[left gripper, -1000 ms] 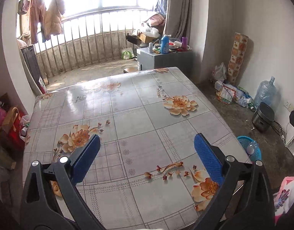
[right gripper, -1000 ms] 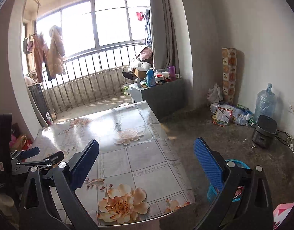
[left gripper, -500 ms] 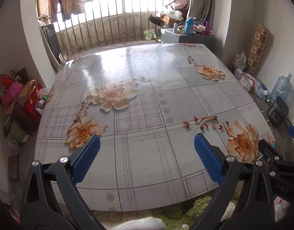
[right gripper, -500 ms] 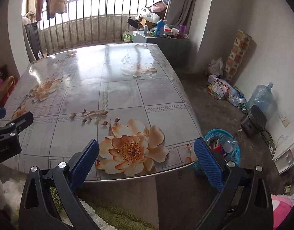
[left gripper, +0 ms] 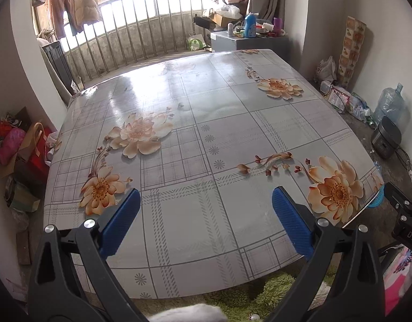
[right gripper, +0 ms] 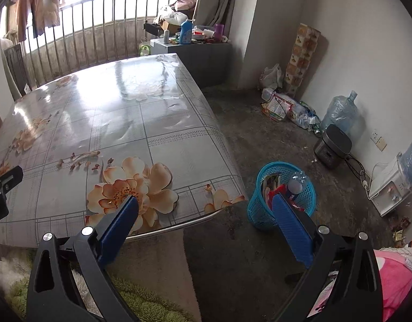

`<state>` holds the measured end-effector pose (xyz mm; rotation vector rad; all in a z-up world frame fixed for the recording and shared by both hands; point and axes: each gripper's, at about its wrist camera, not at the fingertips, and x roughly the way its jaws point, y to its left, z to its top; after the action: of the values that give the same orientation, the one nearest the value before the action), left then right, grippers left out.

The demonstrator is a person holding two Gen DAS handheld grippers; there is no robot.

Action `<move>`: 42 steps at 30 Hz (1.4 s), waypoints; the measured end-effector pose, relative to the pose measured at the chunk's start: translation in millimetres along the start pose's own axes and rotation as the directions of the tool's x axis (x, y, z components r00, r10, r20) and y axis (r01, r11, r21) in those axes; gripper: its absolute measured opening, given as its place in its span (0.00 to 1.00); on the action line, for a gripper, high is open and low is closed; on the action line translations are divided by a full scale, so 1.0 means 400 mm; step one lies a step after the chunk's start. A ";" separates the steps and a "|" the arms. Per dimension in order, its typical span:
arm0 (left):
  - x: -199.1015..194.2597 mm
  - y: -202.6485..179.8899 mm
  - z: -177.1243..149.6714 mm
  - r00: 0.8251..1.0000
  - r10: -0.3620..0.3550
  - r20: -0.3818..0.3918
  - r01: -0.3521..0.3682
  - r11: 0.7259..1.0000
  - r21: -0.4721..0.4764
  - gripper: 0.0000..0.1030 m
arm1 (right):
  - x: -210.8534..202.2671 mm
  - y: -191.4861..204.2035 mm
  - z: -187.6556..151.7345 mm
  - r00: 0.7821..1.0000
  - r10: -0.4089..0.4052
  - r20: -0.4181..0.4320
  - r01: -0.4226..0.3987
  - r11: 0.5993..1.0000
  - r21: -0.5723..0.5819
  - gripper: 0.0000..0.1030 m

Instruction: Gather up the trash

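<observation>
My left gripper (left gripper: 206,214) is spread wide, with nothing between its blue pads (left gripper: 120,221). It hangs over the near edge of the table (left gripper: 195,139), low in the middle of the frame. The table fills most of this view. It has a shiny grey cloth with big peach flowers (left gripper: 138,134) on it.

My right gripper (right gripper: 204,218) is spread wide too and holds nothing. It sits at the bottom of its frame, over the table's near right corner and the dark floor (right gripper: 273,139). In the left view a bit of the right gripper shows at the far right edge.

The trash is in the blue basket (right gripper: 259,214), right of the middle in the right view. The basket stands on the floor just beside the table corner. I see a clear bottle (right gripper: 297,183) and some wrappers in it. My right pad (right gripper: 291,225) hides part of its front. In the left view only a blue sliver of the basket (left gripper: 375,201) peeks out past the table edge on the right.

More litter (right gripper: 286,107) lies by the wall, upper right, near a big water jug (right gripper: 340,112) and a dark cooker (right gripper: 332,147). A green rug (right gripper: 141,303) lies at the bottom left.
</observation>
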<state>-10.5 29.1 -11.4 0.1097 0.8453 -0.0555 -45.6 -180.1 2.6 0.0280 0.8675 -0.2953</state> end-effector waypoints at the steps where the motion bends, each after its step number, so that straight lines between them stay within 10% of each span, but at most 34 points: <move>1: 0.001 -0.001 0.000 1.000 0.000 -0.002 0.000 1.000 -0.002 0.92 | 0.003 -0.002 -0.001 1.000 -0.001 -0.002 0.001 1.000 0.002 0.94; 42: 0.022 -0.005 -0.004 0.999 -0.020 -0.032 0.020 1.000 -0.007 0.92 | 0.004 0.005 0.003 1.000 -0.006 0.000 0.006 1.000 -0.015 0.94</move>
<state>-6.1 27.4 -19.1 0.0958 0.8782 -0.0700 -43.3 -178.8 2.0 0.0116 0.8696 -0.2942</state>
